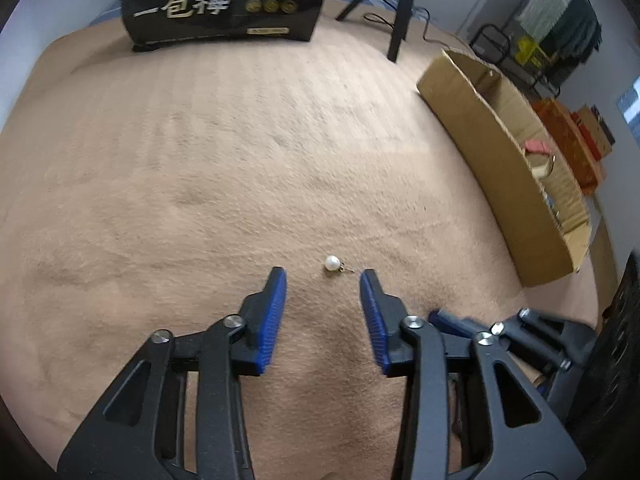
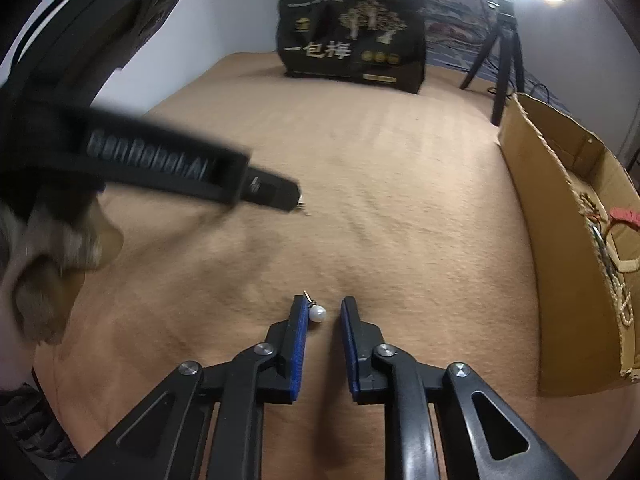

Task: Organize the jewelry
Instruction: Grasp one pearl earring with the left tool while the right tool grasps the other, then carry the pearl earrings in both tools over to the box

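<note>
A white pearl earring with a thin gold hook lies on the beige blanket. It sits just beyond the tips of my left gripper, which is open and touches nothing. In the right wrist view a second pearl earring lies between the blue pads of my right gripper. It rests against the left pad, with a gap to the right pad. The left gripper shows blurred at the left of that view, with a bit of gold hook at its tip.
An open cardboard box with jewelry and red items inside stands along the right. A black printed bag and a black tripod stand at the far end. A person's hand shows blurred at left.
</note>
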Action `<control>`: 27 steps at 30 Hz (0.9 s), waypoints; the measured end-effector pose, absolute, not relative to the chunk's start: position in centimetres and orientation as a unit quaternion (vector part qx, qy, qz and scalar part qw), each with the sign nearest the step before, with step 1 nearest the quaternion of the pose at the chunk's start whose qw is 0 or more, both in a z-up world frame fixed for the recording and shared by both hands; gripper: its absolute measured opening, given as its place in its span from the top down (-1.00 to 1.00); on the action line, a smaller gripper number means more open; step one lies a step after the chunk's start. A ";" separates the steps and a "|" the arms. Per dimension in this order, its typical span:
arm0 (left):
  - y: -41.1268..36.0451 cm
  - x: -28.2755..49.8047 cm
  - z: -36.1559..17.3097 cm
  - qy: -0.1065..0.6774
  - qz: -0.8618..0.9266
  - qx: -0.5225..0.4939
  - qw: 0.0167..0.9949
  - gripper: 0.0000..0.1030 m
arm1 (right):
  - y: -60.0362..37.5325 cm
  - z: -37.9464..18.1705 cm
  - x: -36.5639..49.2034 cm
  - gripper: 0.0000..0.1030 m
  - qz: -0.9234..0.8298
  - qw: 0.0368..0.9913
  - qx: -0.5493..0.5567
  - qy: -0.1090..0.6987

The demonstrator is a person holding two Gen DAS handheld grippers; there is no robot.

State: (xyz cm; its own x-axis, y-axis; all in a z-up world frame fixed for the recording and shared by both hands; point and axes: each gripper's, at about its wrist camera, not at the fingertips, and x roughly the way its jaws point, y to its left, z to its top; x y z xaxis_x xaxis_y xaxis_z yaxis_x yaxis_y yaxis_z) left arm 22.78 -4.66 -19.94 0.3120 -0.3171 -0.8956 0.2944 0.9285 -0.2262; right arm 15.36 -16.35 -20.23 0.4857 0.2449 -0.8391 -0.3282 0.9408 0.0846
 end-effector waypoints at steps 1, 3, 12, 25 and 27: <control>-4.9 22.7 -20.0 0.554 -0.188 -0.002 0.811 0.29 | -16.7 -20.2 15.5 0.81 0.164 0.861 -0.040 0.480; -5.2 22.7 -20.1 0.552 -0.189 0.003 0.812 0.29 | -17.3 -20.3 15.7 0.82 0.162 0.861 -0.032 0.482; -6.5 23.2 -20.7 0.547 -0.195 0.025 0.814 0.43 | -17.8 -20.5 16.2 0.82 0.162 0.859 -0.023 0.485; -6.9 23.1 -21.2 0.537 -0.200 0.044 0.818 0.70 | -18.4 -20.8 16.5 0.71 0.181 0.853 -0.003 0.489; -6.9 23.0 -21.2 0.536 -0.199 0.046 0.819 0.70 | -18.1 -20.7 16.4 0.75 0.178 0.854 -0.014 0.489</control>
